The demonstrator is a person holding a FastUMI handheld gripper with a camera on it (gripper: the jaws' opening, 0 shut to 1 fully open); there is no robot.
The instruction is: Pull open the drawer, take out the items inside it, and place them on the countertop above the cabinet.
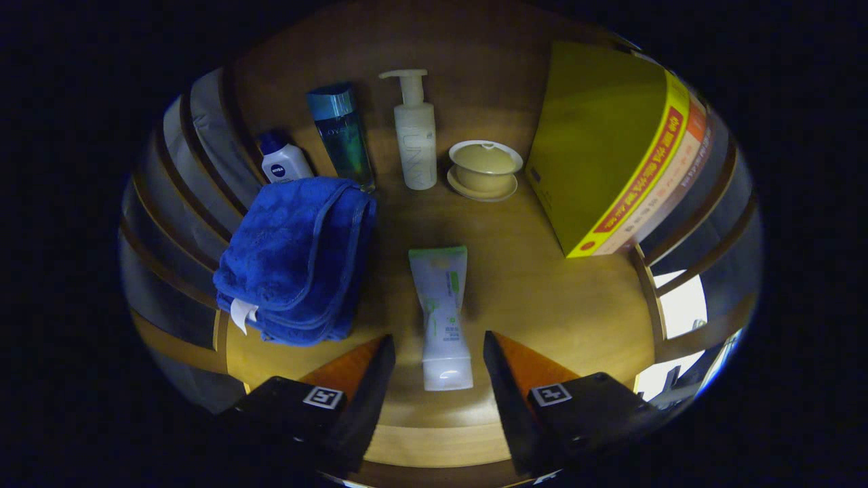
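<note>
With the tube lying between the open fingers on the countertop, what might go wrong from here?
The gripper is open, its fingers flanking the tube without pressing it. Pulling back crookedly could drag or spin the tube toward the countertop front edge. A wide swing might also catch the blue towel beside it.

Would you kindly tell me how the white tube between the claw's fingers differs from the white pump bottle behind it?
The white tube lies flat on the wooden surface, cap toward the open claw; the pump bottle stands upright. The white tube has a green end and a flat cap; the pump bottle is plain pale with a pump spout. The white tube lies alone; the pump bottle stands in the back row. Both are mostly white.
</note>
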